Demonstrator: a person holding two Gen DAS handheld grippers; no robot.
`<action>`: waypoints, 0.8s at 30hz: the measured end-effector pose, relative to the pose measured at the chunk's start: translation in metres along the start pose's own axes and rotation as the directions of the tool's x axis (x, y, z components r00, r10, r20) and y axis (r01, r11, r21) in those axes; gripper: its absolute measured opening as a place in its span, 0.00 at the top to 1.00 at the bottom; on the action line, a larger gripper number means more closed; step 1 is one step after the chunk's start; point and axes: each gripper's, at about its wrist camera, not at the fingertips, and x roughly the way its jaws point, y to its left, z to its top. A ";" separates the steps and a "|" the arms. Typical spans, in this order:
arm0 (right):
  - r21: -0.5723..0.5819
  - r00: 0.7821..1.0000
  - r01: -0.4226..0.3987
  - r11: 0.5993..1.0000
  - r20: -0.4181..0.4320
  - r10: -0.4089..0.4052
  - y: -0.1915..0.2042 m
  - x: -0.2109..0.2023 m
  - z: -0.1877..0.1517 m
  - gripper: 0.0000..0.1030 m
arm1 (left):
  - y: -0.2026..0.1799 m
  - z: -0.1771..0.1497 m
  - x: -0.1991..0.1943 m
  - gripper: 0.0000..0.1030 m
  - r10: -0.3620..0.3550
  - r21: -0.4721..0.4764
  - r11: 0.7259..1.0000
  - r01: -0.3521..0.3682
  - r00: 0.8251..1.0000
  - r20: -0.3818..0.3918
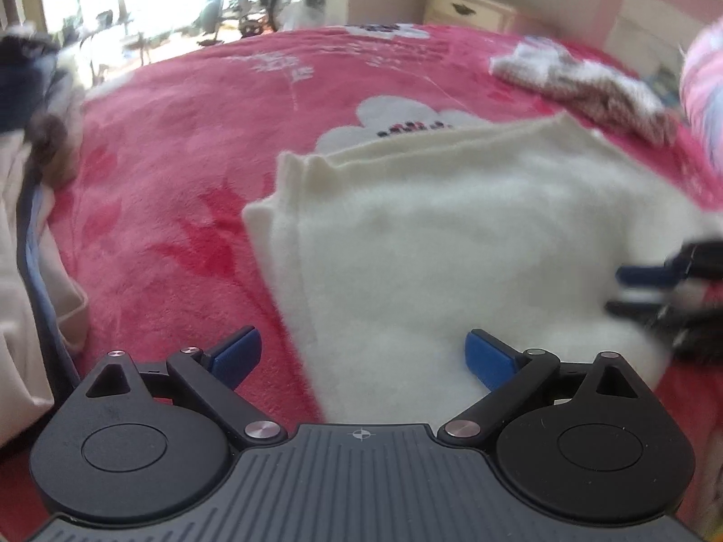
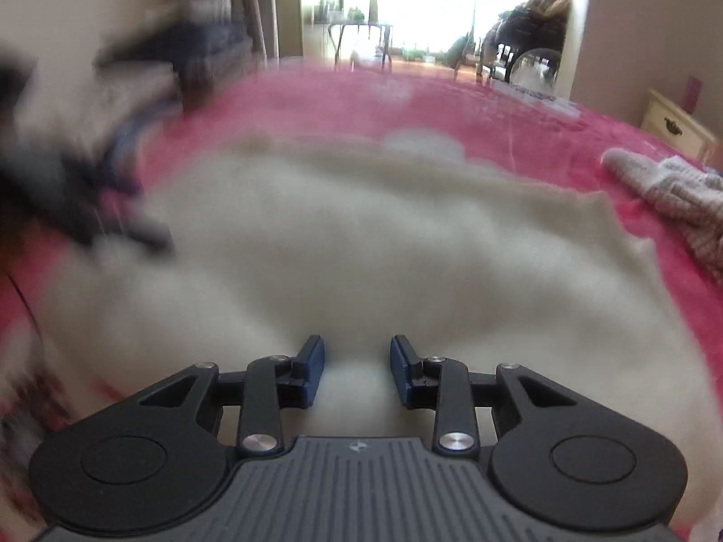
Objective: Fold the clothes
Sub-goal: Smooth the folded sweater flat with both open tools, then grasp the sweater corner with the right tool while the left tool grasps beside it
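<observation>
A cream fleece garment [image 1: 452,235] lies folded flat on the pink bedspread [image 1: 171,171]. My left gripper [image 1: 363,354] is wide open and empty, just above the garment's near left edge. My right gripper [image 2: 357,368] hovers over the garment [image 2: 361,248] with its blue pads a small gap apart and nothing between them. It also shows in the left wrist view [image 1: 632,289] at the right edge, over the garment. The right wrist view is blurred by motion, and the left gripper [image 2: 113,207] shows there as a dark smear at the left.
A brown and white knitted garment [image 1: 587,86] lies crumpled at the bed's far right. More clothes [image 1: 31,244] are piled along the left edge. A cream nightstand [image 1: 470,9] stands behind the bed. A bright doorway with furniture [image 2: 429,13] lies beyond.
</observation>
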 end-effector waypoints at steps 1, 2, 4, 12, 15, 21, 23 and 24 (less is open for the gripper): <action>-0.014 1.000 0.010 1.000 0.008 -0.010 0.003 -0.001 0.002 0.66 | 0.006 0.003 -0.003 0.05 -0.001 -0.029 1.000 0.001 1.000 0.008; -0.029 1.000 0.020 0.999 0.016 -0.020 0.005 -0.002 0.003 0.66 | 0.013 0.005 -0.007 0.05 -0.005 -0.056 0.998 0.006 1.000 0.015; -0.048 0.997 -0.026 0.999 0.066 0.030 0.009 -0.015 0.013 0.66 | 0.030 0.010 -0.014 0.05 -0.008 -0.114 0.993 0.011 1.000 0.025; -0.400 0.921 -0.348 0.848 0.023 0.389 0.089 -0.023 0.029 0.59 | 0.088 0.013 -0.020 0.05 0.010 -0.331 0.944 -0.001 1.000 0.025; -0.552 0.889 -0.393 0.736 -0.021 0.458 0.126 -0.021 0.021 0.52 | 0.095 0.011 -0.022 0.05 0.009 -0.346 0.938 -0.003 1.000 0.017; -0.738 0.922 -0.246 0.629 0.021 0.386 0.168 -0.012 -0.009 0.43 | 0.101 0.005 -0.020 0.04 0.004 -0.339 0.941 -0.001 1.000 0.009; -0.757 0.933 -0.208 0.619 0.036 0.357 0.173 -0.009 -0.014 0.43 | 0.104 0.003 -0.018 0.04 -0.007 -0.346 0.938 0.008 1.000 0.005; -0.767 0.938 -0.189 0.614 0.044 0.343 0.175 -0.008 -0.016 0.43 | 0.105 0.003 -0.017 0.04 -0.014 -0.348 0.937 0.014 1.000 0.003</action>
